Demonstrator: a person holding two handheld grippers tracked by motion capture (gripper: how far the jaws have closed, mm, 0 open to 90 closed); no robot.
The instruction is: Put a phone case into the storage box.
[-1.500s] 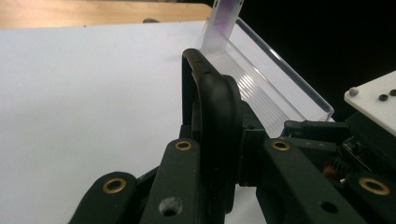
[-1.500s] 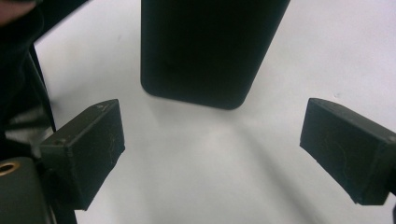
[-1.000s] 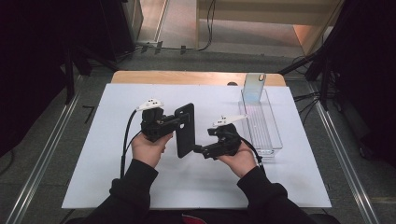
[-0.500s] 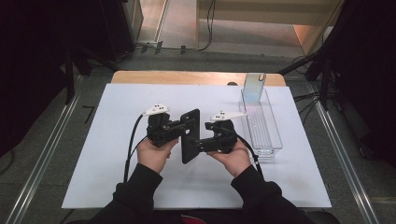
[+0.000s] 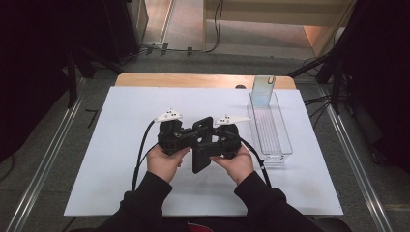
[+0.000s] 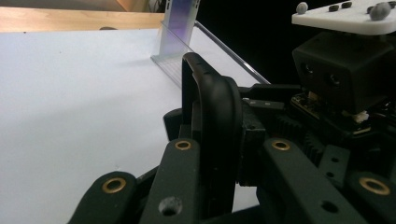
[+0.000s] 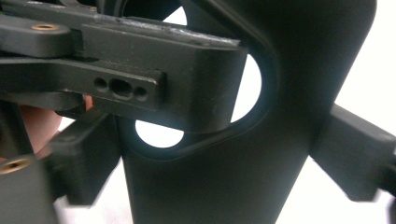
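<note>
Left hand-held gripper (image 5: 189, 139) clamps black phone case (image 5: 201, 145); right hand-held gripper (image 5: 215, 143) seemingly closing around it.

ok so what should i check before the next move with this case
1. Left claw shut on the case: ok.
2. Case between the jaws of the right claw, which have just been closing: ok.
3. Right claw's pads pressing on the case: cannot tell, the close view is blurred.
4. Tray apart from both claws: ok.
5. Phone standing at the tray's far end: ok.
</note>
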